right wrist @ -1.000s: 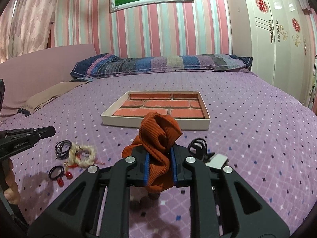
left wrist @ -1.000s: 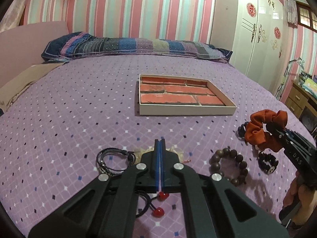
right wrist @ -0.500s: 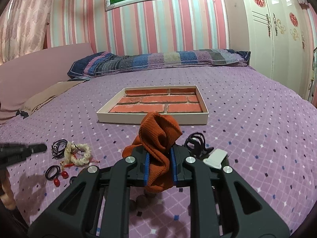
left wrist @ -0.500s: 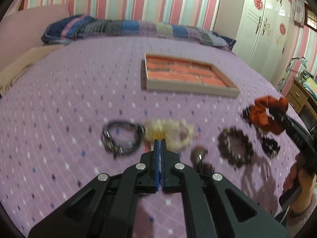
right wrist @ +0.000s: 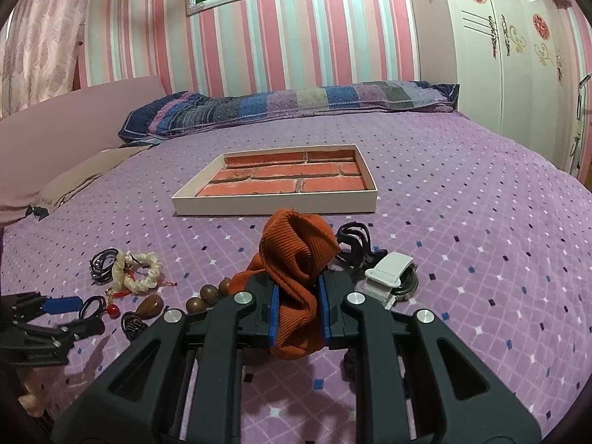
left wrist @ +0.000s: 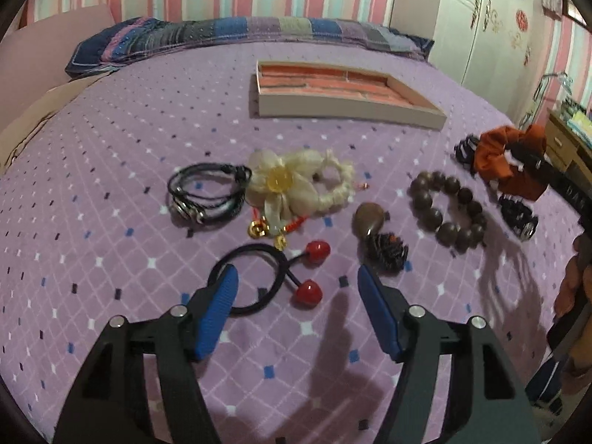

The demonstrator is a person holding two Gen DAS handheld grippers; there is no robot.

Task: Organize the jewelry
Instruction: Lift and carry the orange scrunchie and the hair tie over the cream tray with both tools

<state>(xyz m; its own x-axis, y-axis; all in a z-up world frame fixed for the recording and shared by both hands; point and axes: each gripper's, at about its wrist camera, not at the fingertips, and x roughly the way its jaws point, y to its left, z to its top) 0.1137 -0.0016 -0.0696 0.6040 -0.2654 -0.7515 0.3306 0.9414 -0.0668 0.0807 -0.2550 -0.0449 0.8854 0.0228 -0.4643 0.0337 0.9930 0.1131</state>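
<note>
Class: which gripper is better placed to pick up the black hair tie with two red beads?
Left. The left gripper hangs over the hair tie, jaws opening. The right gripper is shut on the orange scrunchie.

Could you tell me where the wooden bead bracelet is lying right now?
In the left wrist view, the wooden bead bracelet lies on the bedspread, right of centre, between the brown pendant and the orange scrunchie.

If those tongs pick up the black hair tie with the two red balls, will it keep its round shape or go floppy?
Probably floppy: the hair tie is a thin cord loop lying slack on the bedspread, so it would likely droop into a long oval. Its red balls sit on short strands and would probably dangle and swing. It looks light.
</note>
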